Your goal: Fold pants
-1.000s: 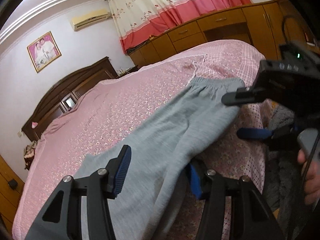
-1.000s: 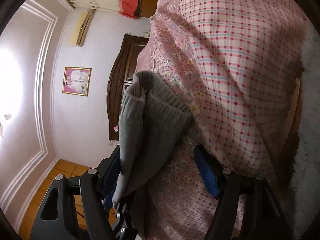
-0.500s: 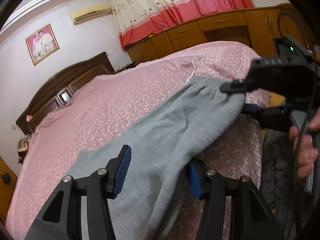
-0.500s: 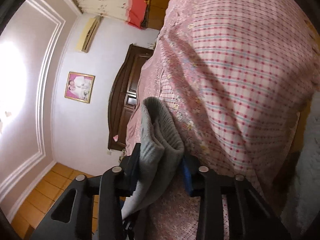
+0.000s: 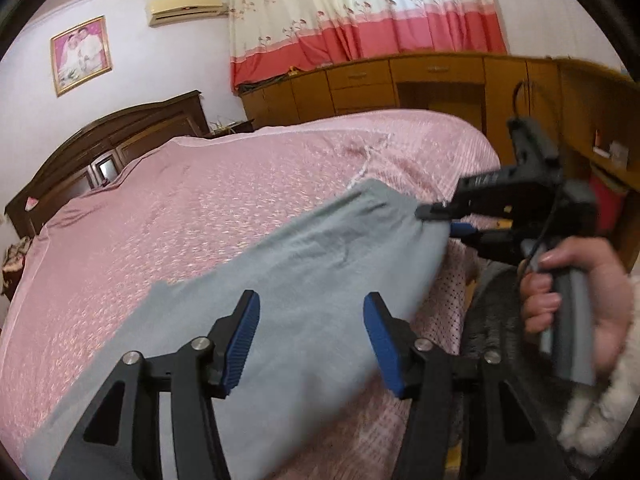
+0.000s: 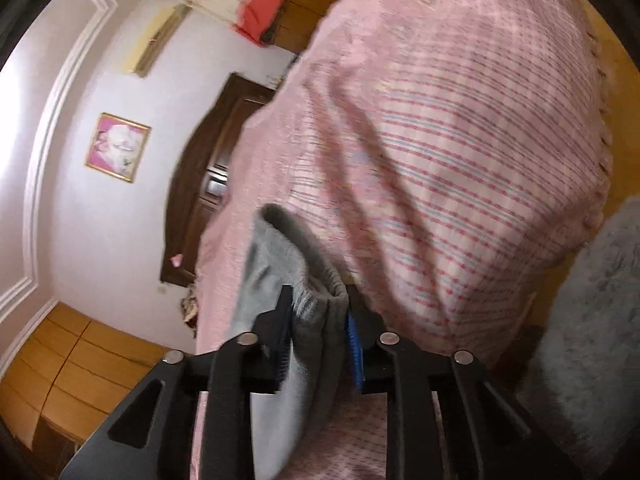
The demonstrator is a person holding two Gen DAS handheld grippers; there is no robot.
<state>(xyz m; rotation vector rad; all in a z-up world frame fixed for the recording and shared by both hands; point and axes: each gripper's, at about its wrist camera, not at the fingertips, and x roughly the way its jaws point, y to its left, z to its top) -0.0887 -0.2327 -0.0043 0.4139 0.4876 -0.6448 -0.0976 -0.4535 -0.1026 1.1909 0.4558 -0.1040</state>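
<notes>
Grey pants (image 5: 280,280) lie across near edge of pink bed (image 5: 200,208). Right gripper (image 6: 318,336) jaws just closing, now pinching waistband (image 6: 316,300). Left gripper (image 5: 310,340) half-wide above leg, gripping nothing. Advice: close left on fabric, lift both evenly, keep cloth taut.

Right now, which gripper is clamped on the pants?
The right gripper, pinching the waistband of the pants. The left gripper stands open over the fabric.

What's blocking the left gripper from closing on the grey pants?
Nothing visible. The left gripper is open with the grey pants lying right between its pads. The right gripper has just closed on the waistband.
</notes>
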